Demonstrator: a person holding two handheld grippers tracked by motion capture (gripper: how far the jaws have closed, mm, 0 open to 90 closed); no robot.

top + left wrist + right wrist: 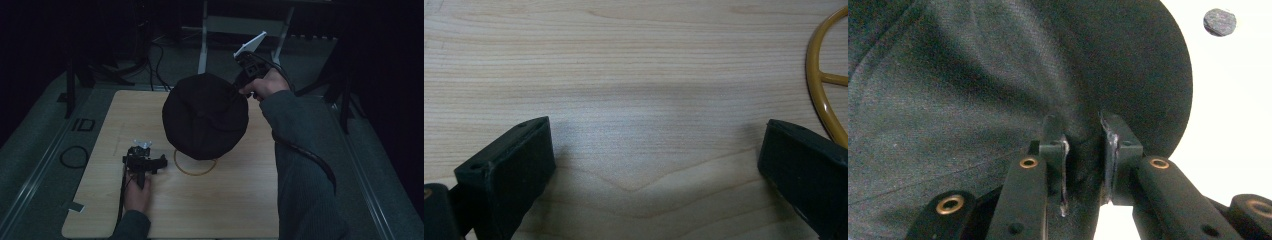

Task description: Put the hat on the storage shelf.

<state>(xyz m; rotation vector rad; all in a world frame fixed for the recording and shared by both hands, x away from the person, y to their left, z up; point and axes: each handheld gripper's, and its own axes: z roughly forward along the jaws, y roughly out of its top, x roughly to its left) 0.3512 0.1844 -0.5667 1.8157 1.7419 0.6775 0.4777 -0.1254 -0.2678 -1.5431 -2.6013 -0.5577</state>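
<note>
The right gripper [239, 90] holds a black cap [205, 116] by its edge, its fingers [1113, 150] drawn narrow on a fold of the dark fabric, and carries the cap clear of the surface [230, 200], above and just behind a yellow ring stand [195, 167]. The step in hand appears to be placing the cap onto that stand. To do it well, keep the grip firm on the fabric edge, since the cap hangs from one side only and its free side will sag; bring the crown over the middle of the ring before lowering, and descend squarely so that the rim does not catch the wire and push the stand aside. The left gripper [145, 162] rests low on the surface just beside the ring, fingers [509, 175] set wide with nothing between them; it is well placed to steady the stand should it slide. The high view gives the relation of cap, ring and both grippers. The right gripper view gives the pinch itself, fabric bunched between the two pads. The left gripper view gives the stand's yellow rim [816, 95] and a spoke against the bare wood grain, showing the ring lying flat on the surface.
</note>
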